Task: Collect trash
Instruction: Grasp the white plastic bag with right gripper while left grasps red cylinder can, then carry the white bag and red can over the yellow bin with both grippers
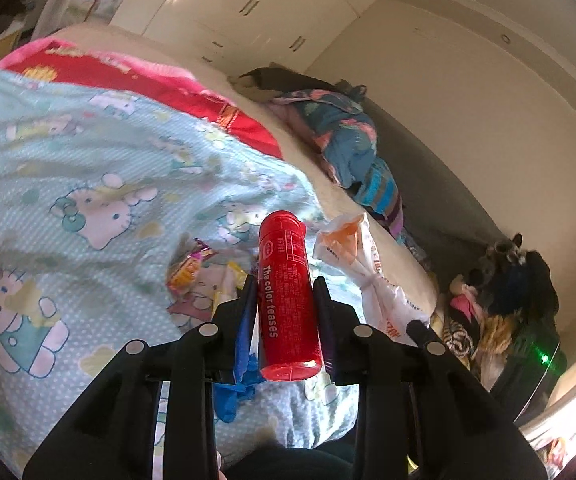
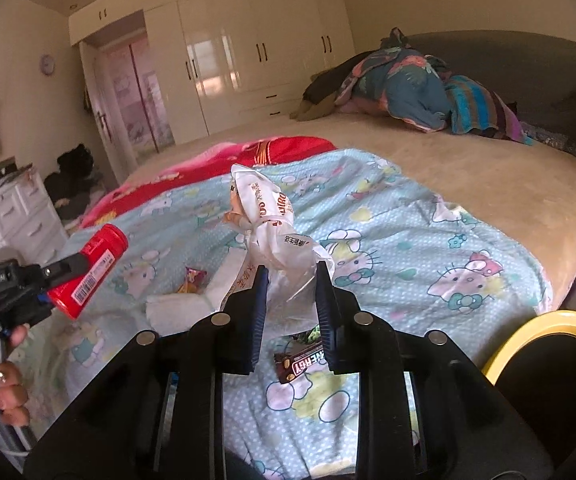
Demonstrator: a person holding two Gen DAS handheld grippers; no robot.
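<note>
My left gripper [image 1: 286,286] is shut on a red plastic bottle [image 1: 288,300] and holds it above the bed; the bottle also shows at the left of the right wrist view [image 2: 95,264]. My right gripper [image 2: 291,274] is shut on a white plastic bag [image 2: 271,220] with orange print, lifted off the blanket; the bag shows in the left wrist view [image 1: 368,272] too. On the light blue cartoon blanket [image 2: 408,240] lie a brown snack bar wrapper [image 2: 300,362], a small colourful wrapper [image 2: 192,280], white tissue [image 2: 191,300] and a blue scrap [image 1: 233,392].
A yellow-rimmed bin [image 2: 544,324] stands at the bed's right edge. Piled clothes [image 2: 416,88] lie at the far side of the beige bed [image 2: 488,168]. A red blanket [image 2: 223,160] lies beyond the blue one. White wardrobes [image 2: 247,52] line the far wall. More clothes heap by the bed [image 1: 504,304].
</note>
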